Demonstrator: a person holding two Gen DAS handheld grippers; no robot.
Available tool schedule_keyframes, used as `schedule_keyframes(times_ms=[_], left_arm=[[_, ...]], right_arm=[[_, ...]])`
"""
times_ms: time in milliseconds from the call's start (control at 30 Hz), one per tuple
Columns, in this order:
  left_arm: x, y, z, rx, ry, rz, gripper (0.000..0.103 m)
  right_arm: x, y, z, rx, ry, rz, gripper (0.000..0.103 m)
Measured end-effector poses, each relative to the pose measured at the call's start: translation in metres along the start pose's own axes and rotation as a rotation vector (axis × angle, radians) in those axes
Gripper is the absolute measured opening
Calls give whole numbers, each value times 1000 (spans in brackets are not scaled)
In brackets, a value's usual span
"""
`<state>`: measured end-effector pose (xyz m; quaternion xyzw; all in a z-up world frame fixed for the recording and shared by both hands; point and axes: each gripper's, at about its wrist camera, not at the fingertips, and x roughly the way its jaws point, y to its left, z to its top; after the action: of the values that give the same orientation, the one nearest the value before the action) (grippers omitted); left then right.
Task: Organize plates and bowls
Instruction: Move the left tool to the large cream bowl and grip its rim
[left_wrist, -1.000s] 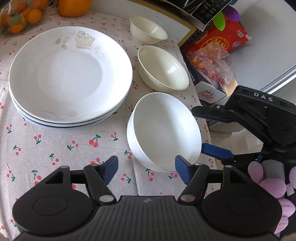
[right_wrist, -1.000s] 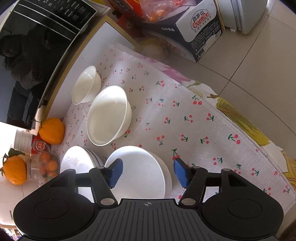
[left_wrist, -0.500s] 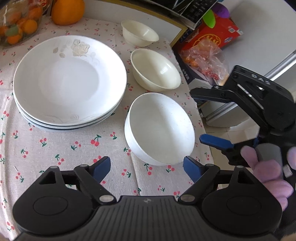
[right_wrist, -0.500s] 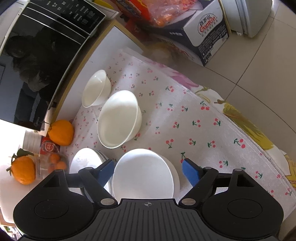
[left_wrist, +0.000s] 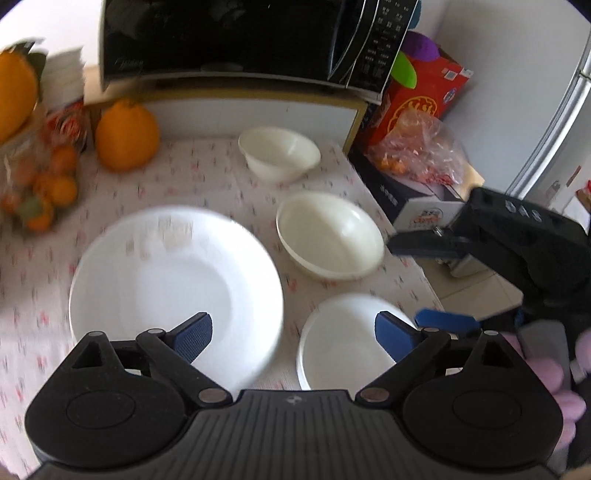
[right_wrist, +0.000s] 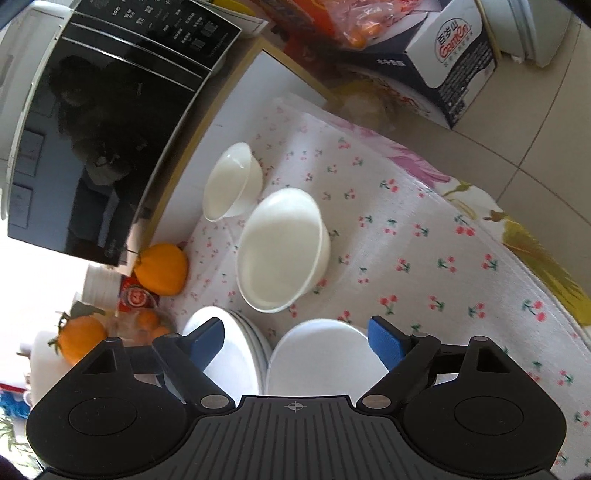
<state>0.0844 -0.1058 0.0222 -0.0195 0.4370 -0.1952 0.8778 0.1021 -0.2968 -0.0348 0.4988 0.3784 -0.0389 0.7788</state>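
Note:
A stack of white plates (left_wrist: 173, 280) (right_wrist: 232, 350) lies on the cherry-print cloth (left_wrist: 207, 166). To its right stand three white bowls in a row: a small one (left_wrist: 279, 151) (right_wrist: 232, 181) at the back, a medium one (left_wrist: 330, 234) (right_wrist: 282, 249), and a near one (left_wrist: 343, 339) (right_wrist: 325, 358). My left gripper (left_wrist: 293, 336) hangs above the plate edge and the near bowl, jaws opening, nothing pressed. My right gripper (right_wrist: 295, 339) (left_wrist: 424, 284) hovers over the near bowl from the right, jaws opening, pads clear of the rim.
A black microwave (left_wrist: 236, 40) stands at the back. Oranges (left_wrist: 127, 134) and a bag of small fruit (left_wrist: 37, 188) sit at the left. Cardboard boxes (left_wrist: 417, 110) and a fridge (left_wrist: 554, 122) stand past the table's right edge. A gloved hand (left_wrist: 546, 369) holds the right gripper.
Both grippers opened wider and let go of the near bowl, which now rests flat on the cloth. The left gripper rose and tipped up, bringing the microwave into view.

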Motion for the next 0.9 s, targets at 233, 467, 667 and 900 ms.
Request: schedule_keyframes(times_ms=[233,467,667,900], left_arm=[[24,6,32,97,-83,-25,89],[54,5,50,140,-62,-23,64],[71,11,58,72,-28,-45,47],[87,18,60,38,8,-37,32]], right_arm=[[7,-18,16,107,-53,95,87],[22,-27,21,196,-65,162,87],[33,-26,19,232,-99,158,77],[44,-22,16,194,-92,100,51]])
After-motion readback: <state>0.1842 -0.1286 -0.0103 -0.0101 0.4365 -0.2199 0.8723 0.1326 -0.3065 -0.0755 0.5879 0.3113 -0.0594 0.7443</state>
